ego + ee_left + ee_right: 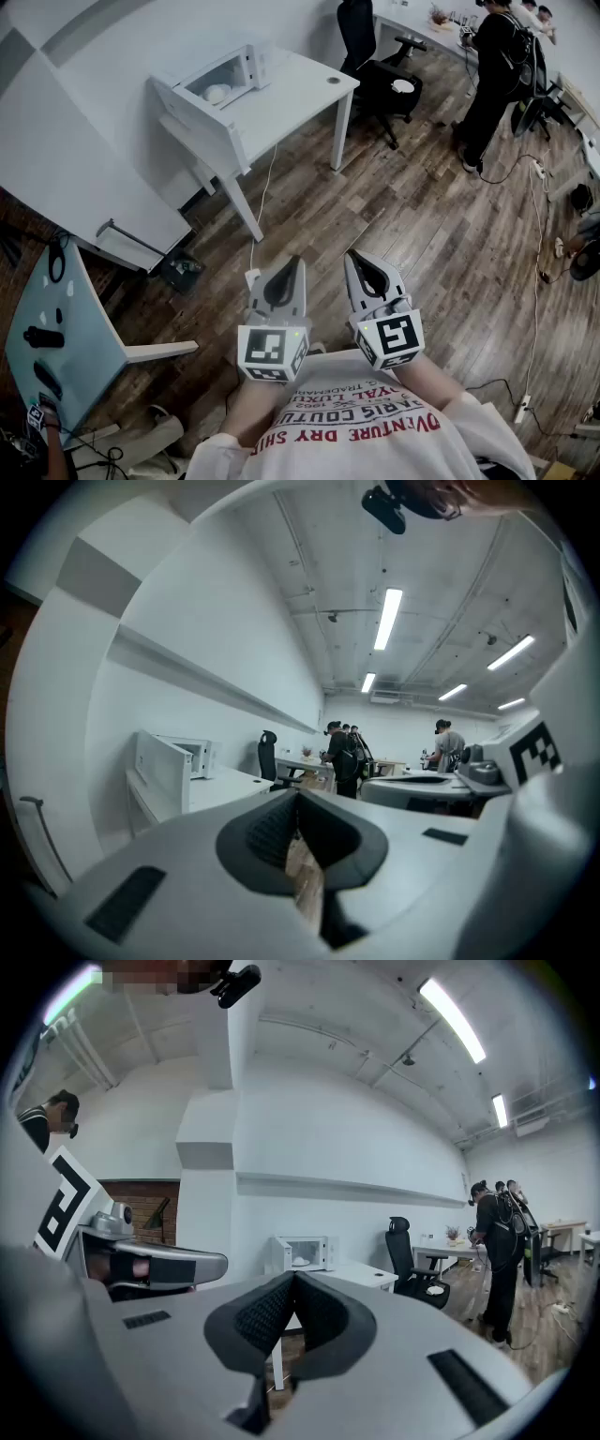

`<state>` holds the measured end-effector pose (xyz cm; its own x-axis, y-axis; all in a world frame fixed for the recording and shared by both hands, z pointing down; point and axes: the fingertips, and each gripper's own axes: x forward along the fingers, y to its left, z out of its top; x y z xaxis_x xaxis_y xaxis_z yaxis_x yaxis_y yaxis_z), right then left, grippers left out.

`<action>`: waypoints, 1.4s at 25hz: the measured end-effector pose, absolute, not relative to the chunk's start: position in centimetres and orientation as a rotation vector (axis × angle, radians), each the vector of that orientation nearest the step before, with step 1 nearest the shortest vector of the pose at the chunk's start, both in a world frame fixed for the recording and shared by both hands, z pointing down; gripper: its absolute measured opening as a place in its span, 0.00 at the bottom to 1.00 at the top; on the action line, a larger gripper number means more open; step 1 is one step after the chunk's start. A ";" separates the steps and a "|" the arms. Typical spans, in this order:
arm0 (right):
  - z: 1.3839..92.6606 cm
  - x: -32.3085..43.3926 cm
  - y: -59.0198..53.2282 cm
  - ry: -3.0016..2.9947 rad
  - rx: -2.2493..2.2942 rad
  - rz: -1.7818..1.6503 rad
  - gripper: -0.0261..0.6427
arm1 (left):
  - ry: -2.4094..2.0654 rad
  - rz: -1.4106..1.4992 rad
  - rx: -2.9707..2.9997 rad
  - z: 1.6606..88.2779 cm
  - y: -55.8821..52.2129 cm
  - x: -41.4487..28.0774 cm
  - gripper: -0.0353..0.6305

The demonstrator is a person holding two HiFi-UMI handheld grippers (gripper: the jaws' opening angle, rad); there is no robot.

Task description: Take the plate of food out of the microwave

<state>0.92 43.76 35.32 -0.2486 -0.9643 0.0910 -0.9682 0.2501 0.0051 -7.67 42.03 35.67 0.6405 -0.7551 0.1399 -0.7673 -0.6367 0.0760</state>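
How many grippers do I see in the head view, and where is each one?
2. The left gripper is at the lower middle, jaws together. The right gripper is beside it on its right, not touching it, jaws together too. None looks hidden.

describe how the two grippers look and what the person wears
Both the left gripper and right gripper are light grey plastic, with tapering fingers lined in black ribbed rubber, and a white cube of black square markers. The person wears a white T-shirt with red lettering.

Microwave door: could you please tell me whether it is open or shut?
Open: the door stands swung out sideways, and the plate shows inside the microwave.
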 end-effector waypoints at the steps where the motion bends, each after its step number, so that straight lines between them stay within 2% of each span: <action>1: 35.3 1.0 43.7 -2.425 1.877 0.089 0.06 | -1.273 0.145 2.727 35.6 42.0 -7.6 0.06; 14: 35.0 0.5 42.7 -2.459 1.922 0.176 0.06 | -1.276 0.143 2.728 35.7 40.4 -8.2 0.06; 21: 35.4 2.2 42.0 -2.437 1.938 0.199 0.06 | -1.215 0.158 2.715 37.0 39.4 -6.3 0.06; 35: 35.1 8.3 29.5 -2.594 1.730 0.182 0.06 | -1.450 0.167 2.622 36.6 28.7 -0.8 0.06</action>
